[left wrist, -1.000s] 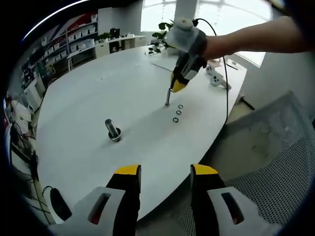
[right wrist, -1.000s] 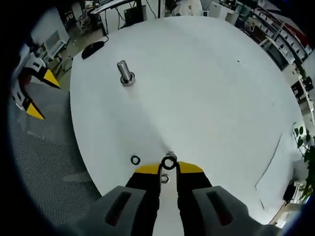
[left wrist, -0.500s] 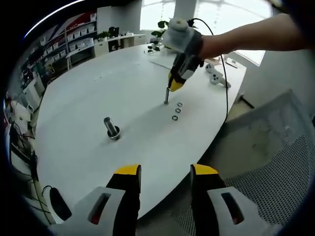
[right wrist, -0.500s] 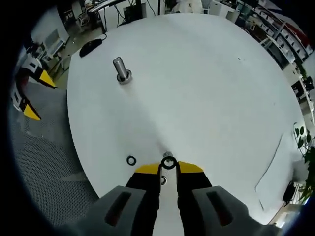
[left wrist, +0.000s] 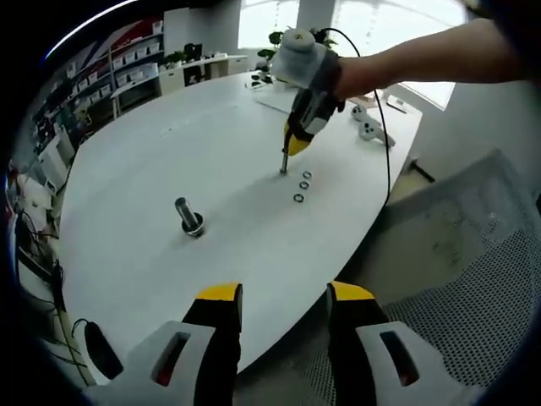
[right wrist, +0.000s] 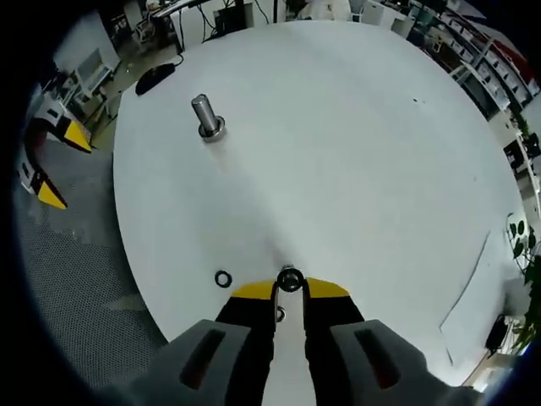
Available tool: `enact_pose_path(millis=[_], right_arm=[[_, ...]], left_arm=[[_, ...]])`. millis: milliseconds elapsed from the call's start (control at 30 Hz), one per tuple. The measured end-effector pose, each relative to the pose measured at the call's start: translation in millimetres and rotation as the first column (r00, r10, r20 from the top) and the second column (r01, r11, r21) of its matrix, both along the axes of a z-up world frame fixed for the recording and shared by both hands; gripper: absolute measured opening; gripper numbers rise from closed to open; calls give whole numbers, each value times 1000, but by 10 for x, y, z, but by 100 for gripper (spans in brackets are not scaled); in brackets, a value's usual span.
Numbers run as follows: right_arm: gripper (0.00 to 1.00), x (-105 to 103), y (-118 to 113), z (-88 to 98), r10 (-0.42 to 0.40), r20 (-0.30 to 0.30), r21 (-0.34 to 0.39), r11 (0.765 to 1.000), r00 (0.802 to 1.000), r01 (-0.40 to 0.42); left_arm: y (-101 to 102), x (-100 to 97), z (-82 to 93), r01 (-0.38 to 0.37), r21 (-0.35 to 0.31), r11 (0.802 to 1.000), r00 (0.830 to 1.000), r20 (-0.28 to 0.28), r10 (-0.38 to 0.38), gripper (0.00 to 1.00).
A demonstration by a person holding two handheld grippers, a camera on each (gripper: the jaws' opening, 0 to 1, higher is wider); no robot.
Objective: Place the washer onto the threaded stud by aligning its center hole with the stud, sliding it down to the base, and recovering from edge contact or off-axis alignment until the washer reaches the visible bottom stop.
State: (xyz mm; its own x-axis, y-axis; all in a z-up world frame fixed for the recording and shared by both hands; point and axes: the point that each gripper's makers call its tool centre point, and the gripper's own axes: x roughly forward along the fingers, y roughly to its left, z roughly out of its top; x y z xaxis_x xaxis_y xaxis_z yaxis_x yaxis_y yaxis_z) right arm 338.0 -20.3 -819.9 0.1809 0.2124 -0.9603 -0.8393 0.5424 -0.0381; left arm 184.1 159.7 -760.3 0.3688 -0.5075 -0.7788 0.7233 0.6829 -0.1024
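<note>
Washer (right wrist: 290, 279) pinched in my right tongs (right wrist: 290, 289) atop the threaded stud (left wrist: 284, 162) — my left tongs (left wrist: 277, 296) parted, off the counter (right wrist: 355, 152).

A large white oval table (left wrist: 152, 161) spreads ahead of the tool. Beyond its far end, bright windows (left wrist: 397, 34) wash the room with daylight — a leafy plant (left wrist: 272, 46) stands beneath them. Shelving (left wrist: 127, 72) lines the wall to the left. Perforated grey flooring (left wrist: 482, 321) lies off the table's near-right edge.

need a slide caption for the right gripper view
Right hand-held gripper holds a washer over a thin stud on the white table, a larger bolt standing beyond.
</note>
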Motion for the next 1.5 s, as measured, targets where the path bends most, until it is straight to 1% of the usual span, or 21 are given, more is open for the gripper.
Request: enact_pose_path(millis=[167,333,567,600,667,700,733,800,867,933,1067,1200,1433,1500], right_arm=[[14,-12,3,-107,2,-17,-7,1000,1000,-2],[14,-11,11,-179,-3,-30,-3,1000,1000,3],[14,-1,-12,-313,-7,-39,-17,1000,999,6],[14,-10,-12,-334,-13,-48,-19,1000,999,12],[11,-53,-4,-351,-9,-57,-26,1000,998,7],[4,-62,-3,-352,0,-58,-29,1000,998,-2],[4,-36,-4,-383,-1,-57,-18,1000,998,0],[5,-41,19,-386,-14,-55,-4,1000,998,14],[6,-41,-9,-417,-22,-59,-20,1000,998,21],[6,-66,-8,-423,-27,-68,-14,1000,997,26],[7,-75,-31,-415,-24,-63,-17,1000,998,23],[11,-50,-90,-397,-35,-53,-19,999,998,35],[15,-153,-225,-417,-42,-73,-32,999,996,40],[18,-182,-268,-443,-40,-80,-35,999,996,37]], left_arm=[[-2,-30,-27,8,5,1000,1000,-15,-8,37],[0,-26,-28,8,7,1000,1000,-13,-8,37],[6,-28,-39,5,8,1000,1000,-18,-5,37],[9,-31,-45,6,10,1000,1000,-20,-5,37],[12,-31,-45,5,11,1000,1000,-20,-5,37],[14,-30,-44,4,10,1000,1000,-20,-3,37],[14,-31,-45,3,9,1000,1000,-21,-2,37],[16,-32,-46,2,10,1000,1000,-21,-2,37],[15,-33,-47,2,11,1000,1000,-21,-2,37],[11,-34,-47,2,11,1000,1000,-21,-2,37],[4,-41,-54,6,14,1000,1000,-23,-6,37],[-2,-49,-64,12,17,1000,1000,-25,-11,37],[-4,-63,-81,17,20,1000,999,-32,-17,37],[-4,-61,-79,17,20,1000,999,-31,-17,37]])
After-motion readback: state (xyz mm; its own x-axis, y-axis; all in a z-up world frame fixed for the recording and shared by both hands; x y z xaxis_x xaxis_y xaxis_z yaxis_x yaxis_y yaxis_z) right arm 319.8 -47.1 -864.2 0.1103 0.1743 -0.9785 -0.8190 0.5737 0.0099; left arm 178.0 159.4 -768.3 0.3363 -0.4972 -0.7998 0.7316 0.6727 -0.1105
